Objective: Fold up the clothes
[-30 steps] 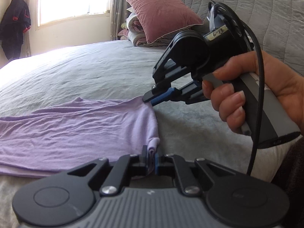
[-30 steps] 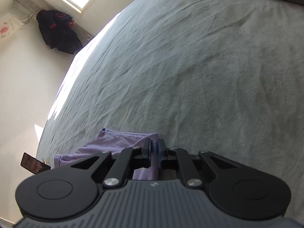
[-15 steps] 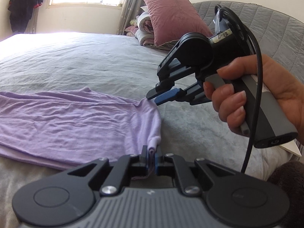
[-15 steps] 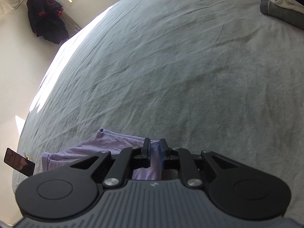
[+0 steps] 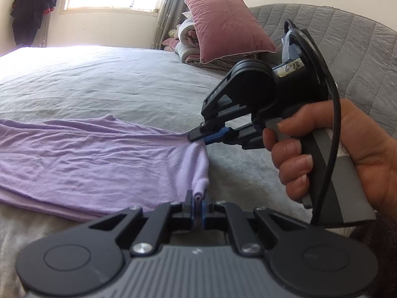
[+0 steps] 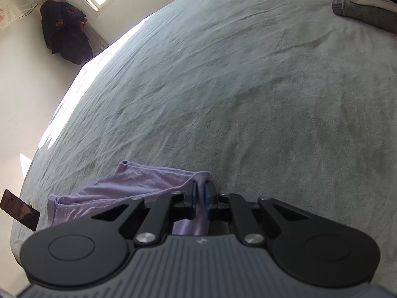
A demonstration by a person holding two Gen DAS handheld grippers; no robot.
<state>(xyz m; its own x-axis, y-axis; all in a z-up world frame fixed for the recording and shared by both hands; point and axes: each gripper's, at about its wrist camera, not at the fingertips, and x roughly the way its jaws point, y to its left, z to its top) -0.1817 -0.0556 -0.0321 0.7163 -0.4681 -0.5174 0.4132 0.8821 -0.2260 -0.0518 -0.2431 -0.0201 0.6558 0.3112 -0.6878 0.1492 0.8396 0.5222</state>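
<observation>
bed [image 5: 104, 79]: grey cover, wrinkled | shirt [image 5: 86, 159]: lilac, spread flat on bed, near edge raised between both tongs | pillow [image 5: 228, 24]: pink, at headboard | right tongs [image 5: 198, 137]: clamped on shirt corner, held by hand [image 5: 347, 154] | left tongs [image 5: 197, 202]: clamped on other shirt corner

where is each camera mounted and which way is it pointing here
Left wrist view: sits on the left claw, looking low across the grey bed toward the maroon pillow; the right claw and the person's hand show.
Right wrist view: sits on the right claw, tilted down over the bed toward the window wall; only that claw shows.
Shared: the purple garment each claw pinches, the bed, the dark coat.
</observation>
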